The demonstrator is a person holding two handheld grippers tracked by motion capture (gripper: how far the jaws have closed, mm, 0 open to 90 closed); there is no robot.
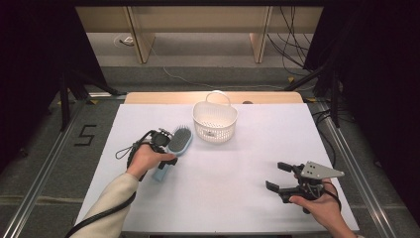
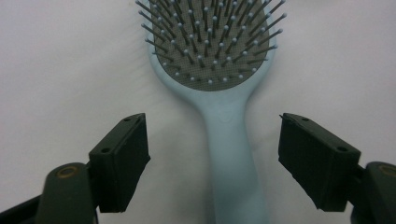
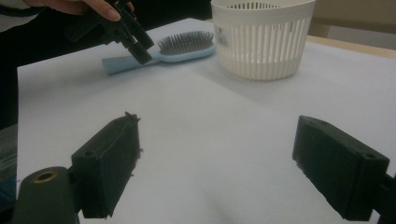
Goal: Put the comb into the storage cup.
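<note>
A light-blue hairbrush with a grey bristle pad lies bristles up on the white table, left of centre. My left gripper is down over its handle. In the left gripper view the handle runs between the two jaws of the gripper, with a gap on each side, so it is open. The right gripper view shows that gripper and the brush at the far left. My right gripper hovers at the near right, open, with nothing between its jaws.
A white slatted basket with a handle stands just right of the brush head, near the table's far edge, and its wall rises beyond the right gripper. The white sheet covers the table between the two hands.
</note>
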